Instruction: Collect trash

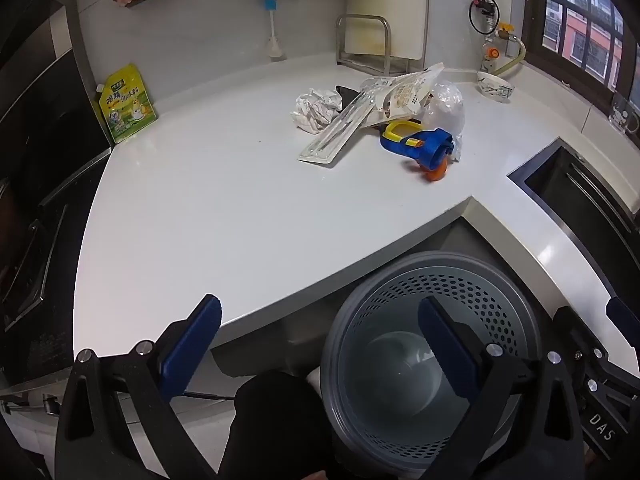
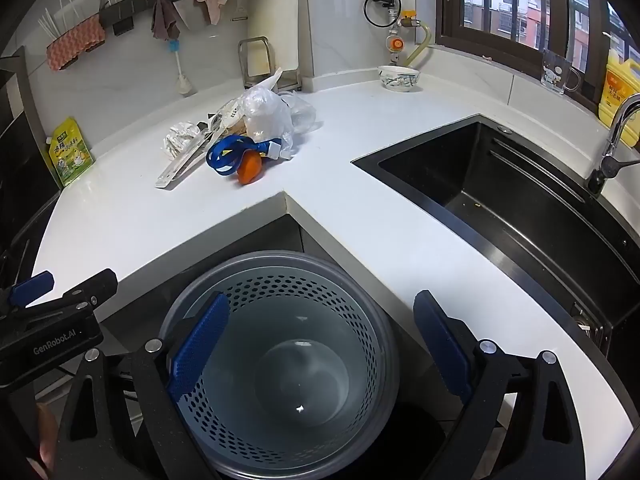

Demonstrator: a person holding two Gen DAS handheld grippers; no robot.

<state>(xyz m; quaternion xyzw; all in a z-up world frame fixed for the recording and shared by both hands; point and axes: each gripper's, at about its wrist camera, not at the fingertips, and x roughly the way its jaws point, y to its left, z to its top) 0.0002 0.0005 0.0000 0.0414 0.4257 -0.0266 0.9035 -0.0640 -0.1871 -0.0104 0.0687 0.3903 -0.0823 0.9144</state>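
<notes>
A heap of trash lies on the white counter (image 1: 224, 200): crumpled paper (image 1: 316, 110), a flat white tray (image 1: 340, 134), a printed snack bag (image 1: 404, 92), a clear plastic bag (image 1: 446, 108), a blue and yellow item (image 1: 416, 144) and an orange piece (image 1: 436, 174). The right wrist view shows the same heap, with the clear bag (image 2: 264, 114), a blue strap (image 2: 228, 156) and the orange piece (image 2: 249, 170). A grey perforated bin (image 1: 460, 292) (image 2: 288, 288) stands empty on the floor below the counter's inner corner. My left gripper (image 1: 320, 336) and right gripper (image 2: 320, 340) hover open over it, holding nothing.
A black sink (image 2: 500, 184) with a faucet (image 2: 616, 136) lies right of the heap. A bowl (image 2: 399, 76), a glass mug (image 2: 558, 72) and a yellow bottle (image 2: 620, 88) stand at the back. A green pouch (image 1: 126, 104) leans beside the dark stove (image 1: 32, 240).
</notes>
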